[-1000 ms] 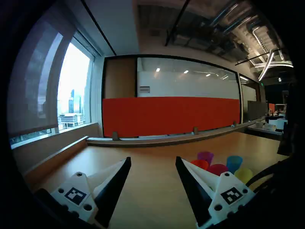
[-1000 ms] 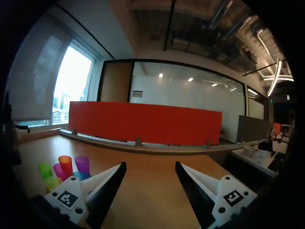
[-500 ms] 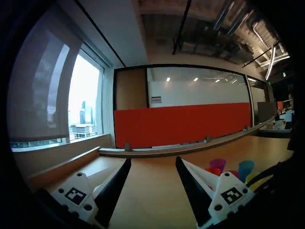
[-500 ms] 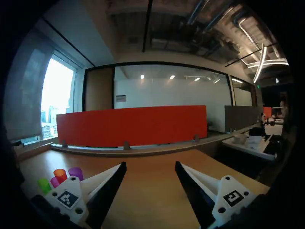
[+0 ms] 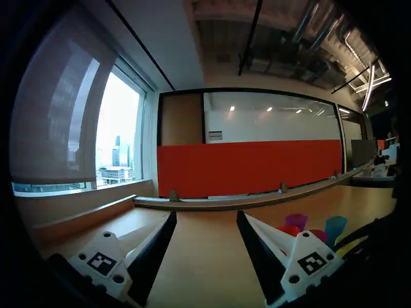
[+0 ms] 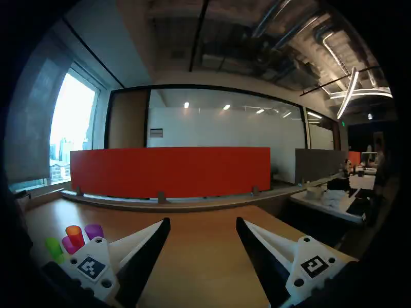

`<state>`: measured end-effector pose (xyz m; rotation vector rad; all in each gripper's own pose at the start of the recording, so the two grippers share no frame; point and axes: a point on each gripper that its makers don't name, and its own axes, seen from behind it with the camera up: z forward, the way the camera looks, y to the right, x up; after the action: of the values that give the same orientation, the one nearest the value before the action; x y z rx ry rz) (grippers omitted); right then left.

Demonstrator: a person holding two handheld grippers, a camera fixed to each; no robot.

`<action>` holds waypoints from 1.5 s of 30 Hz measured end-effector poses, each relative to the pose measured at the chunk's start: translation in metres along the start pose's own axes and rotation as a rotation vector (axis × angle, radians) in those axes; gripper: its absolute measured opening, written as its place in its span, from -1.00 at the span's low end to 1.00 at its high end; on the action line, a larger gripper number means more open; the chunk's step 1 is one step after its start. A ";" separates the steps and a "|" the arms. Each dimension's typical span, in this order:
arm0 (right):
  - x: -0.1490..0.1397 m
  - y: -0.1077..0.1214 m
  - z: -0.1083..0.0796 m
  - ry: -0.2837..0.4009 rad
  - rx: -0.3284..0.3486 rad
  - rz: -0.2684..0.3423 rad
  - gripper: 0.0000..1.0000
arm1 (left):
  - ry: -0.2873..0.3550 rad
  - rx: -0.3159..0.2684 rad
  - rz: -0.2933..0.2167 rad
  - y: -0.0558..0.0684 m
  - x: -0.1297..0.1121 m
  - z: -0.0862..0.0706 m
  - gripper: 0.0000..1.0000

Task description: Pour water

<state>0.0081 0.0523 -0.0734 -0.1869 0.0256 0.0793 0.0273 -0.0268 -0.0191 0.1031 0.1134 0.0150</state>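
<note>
Left gripper (image 5: 205, 214), left gripper view: the two white fingers with black inner faces stand wide apart. Nothing lies between them and they touch no object. They point level across the wooden surface (image 5: 205, 267) toward the red partition (image 5: 246, 167) at 12 o'clock; a window (image 5: 115, 138) lies at 9 o'clock.

A group of plastic cups stands on the surface at about 4 o'clock, partly hidden behind the right-hand finger. It includes a purple cup (image 5: 296, 220), a blue cup (image 5: 335, 226) and a red-orange cup (image 5: 286, 229). Each shows an upright body, with its long axis vertical and its mouth facing up. The cups stand close together; whether they touch one another cannot be told.

Right gripper (image 6: 202, 220), right gripper view: this gripper is likewise fully spread, holding nothing and in contact with nothing. Its fingers are aimed over the bare surface (image 6: 205, 256) toward the same partition (image 6: 169, 172).

The cups appear at 8 o'clock, beside and partly behind the left-hand finger: the red-orange cup (image 6: 75, 235), the purple cup (image 6: 94, 231), a pink cup (image 6: 69, 244) and a green cup (image 6: 53, 247). All are upright with mouths up. Their contents cannot be made out. Both grippers are well apart from the cups.
</note>
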 end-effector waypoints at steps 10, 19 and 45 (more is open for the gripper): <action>0.004 0.001 0.000 -0.011 -0.015 -0.020 0.99 | -0.012 0.003 0.015 0.009 -0.019 0.001 0.72; 0.002 -0.001 -0.001 -0.027 -0.015 -0.032 0.99 | -0.025 0.001 -0.008 0.011 -0.034 0.003 0.72; 0.000 0.000 0.003 -0.036 -0.017 -0.033 0.99 | -0.053 -0.022 -0.035 0.018 -0.051 0.007 0.72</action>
<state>0.0085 0.0525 -0.0706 -0.2029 -0.0137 0.0499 -0.0225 -0.0111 -0.0044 0.0794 0.0616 -0.0217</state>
